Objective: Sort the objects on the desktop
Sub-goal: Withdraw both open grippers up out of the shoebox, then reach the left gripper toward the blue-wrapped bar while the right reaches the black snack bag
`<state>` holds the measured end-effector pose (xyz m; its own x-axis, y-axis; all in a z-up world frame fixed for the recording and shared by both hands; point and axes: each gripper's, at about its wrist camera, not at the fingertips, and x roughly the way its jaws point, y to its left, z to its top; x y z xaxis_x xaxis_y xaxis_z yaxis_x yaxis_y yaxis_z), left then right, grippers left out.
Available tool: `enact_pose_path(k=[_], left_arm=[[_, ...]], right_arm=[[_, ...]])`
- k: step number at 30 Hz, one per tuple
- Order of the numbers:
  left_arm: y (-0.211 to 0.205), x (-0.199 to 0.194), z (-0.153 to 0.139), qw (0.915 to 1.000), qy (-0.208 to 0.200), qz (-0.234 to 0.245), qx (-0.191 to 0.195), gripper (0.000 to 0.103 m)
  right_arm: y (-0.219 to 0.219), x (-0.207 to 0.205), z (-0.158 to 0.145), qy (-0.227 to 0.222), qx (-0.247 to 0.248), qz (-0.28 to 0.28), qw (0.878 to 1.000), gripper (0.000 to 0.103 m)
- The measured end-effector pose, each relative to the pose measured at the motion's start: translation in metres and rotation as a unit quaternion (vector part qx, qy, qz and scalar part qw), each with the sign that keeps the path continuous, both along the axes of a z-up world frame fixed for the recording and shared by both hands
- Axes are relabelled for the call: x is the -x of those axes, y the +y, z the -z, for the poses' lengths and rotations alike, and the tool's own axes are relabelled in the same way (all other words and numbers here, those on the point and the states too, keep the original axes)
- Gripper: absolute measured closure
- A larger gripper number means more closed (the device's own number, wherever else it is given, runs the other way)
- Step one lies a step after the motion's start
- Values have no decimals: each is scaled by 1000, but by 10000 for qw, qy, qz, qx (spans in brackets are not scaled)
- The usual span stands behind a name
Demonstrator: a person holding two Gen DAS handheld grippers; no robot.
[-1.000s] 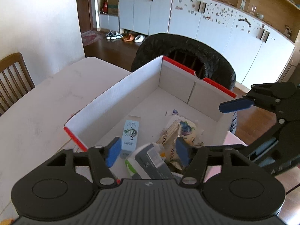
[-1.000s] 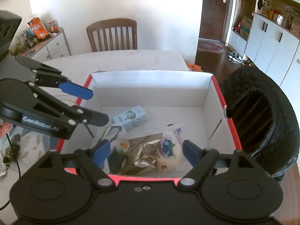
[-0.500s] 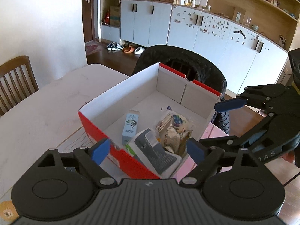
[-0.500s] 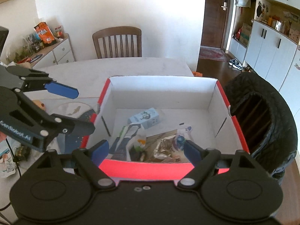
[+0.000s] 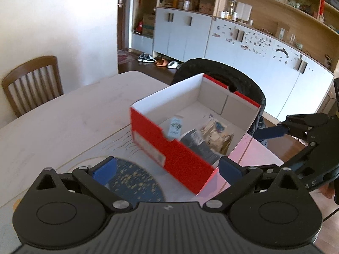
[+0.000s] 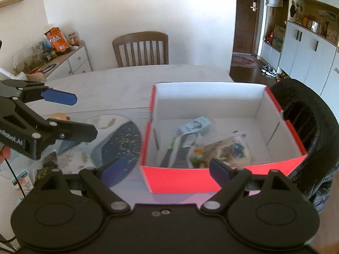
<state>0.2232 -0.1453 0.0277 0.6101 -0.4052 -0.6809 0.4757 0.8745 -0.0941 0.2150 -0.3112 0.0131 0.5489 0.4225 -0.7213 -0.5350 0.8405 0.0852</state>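
A red shoe box (image 5: 165,146) with a white inside stands on the pale table. In it lie a light blue carton (image 5: 175,127), a dark grey pack (image 5: 197,144) and crinkled snack bags (image 5: 218,135). My left gripper (image 5: 167,169) hangs short of the box's near corner. Its jaws are opening wide and hold nothing. My right gripper (image 6: 164,170) is in front of the box's red front wall (image 6: 211,180), its jaws opening and bare too. In the right wrist view the left gripper (image 6: 72,114) shows to the left of the box, over the mat.
A mat with a dark blue speckled shape (image 6: 120,146) lies left of the box. Small packets (image 6: 45,163) sit near the table's left edge. A wooden chair (image 6: 141,48) stands at the far side and a black padded chair (image 6: 307,127) right behind the box.
Both grippers have drawn back from above the box to its near side. The left jaws have spread, and the dark grey pack that was between them now lies in the box.
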Motion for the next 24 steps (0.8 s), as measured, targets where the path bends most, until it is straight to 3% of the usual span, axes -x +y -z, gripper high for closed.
enact_pose_path(k=[15, 24], left_arm=[[83, 26, 7, 9990, 233, -336, -157, 0], [141, 30, 19, 9962, 334, -769, -254, 0]], right_arm=[[77, 41, 7, 135, 10, -246, 9996, 13], [125, 58, 15, 268, -44, -458, 9986, 13]])
